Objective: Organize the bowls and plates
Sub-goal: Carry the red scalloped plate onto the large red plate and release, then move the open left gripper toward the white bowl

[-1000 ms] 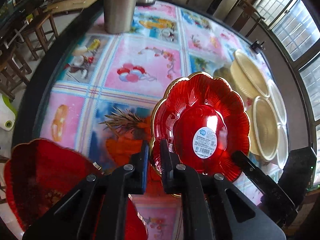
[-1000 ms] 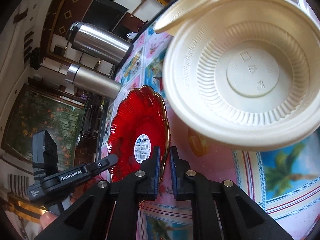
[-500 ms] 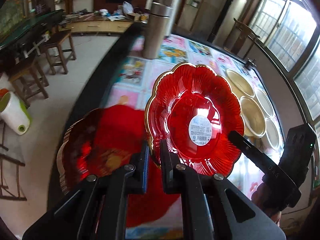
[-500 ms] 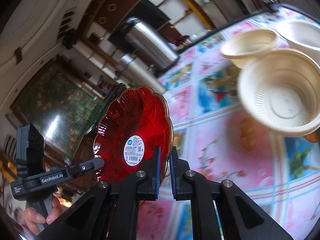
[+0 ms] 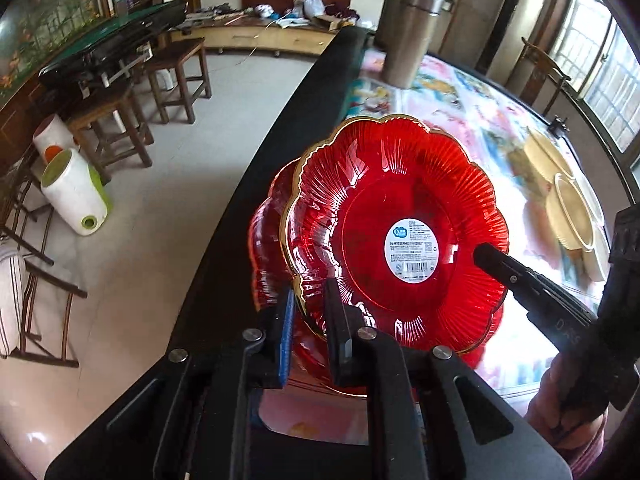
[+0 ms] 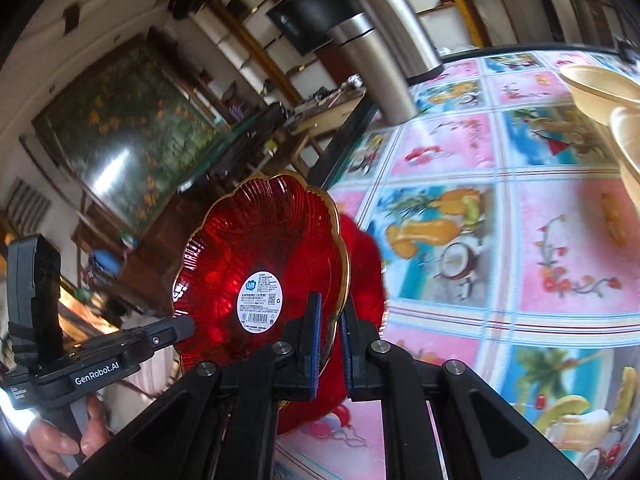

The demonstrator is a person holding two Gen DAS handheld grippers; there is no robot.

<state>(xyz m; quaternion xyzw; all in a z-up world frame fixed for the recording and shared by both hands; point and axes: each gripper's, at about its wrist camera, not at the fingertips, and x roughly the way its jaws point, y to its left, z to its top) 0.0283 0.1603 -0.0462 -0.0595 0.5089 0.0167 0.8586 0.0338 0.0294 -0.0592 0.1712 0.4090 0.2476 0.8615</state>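
A red scalloped plate (image 5: 400,220) with a gold rim and a white label hangs between both grippers. It is just above a stack of like red plates (image 5: 266,256) at the table's dark edge. My left gripper (image 5: 310,300) has the plate's near rim between its jaws; they are opening, and a gap shows beside the rim. My right gripper (image 6: 331,308) is shut on the opposite rim of the red plate (image 6: 256,264). From the right wrist, the red stack (image 6: 366,256) shows behind the plate. Each view shows the other gripper across the plate.
Cream bowls (image 5: 568,208) lie grouped at the table's far right, also as cream bowls (image 6: 604,84). Two steel flasks (image 5: 408,28) stand at the far end of the patterned tablecloth (image 6: 480,240). Past the table edge (image 5: 240,232) are the floor, wooden stools (image 5: 176,76) and a white-green container (image 5: 76,196).
Both grippers have carried the red plate leftward from the middle of the table to above the red stack at its edge. The left jaws now stand slightly wider apart.
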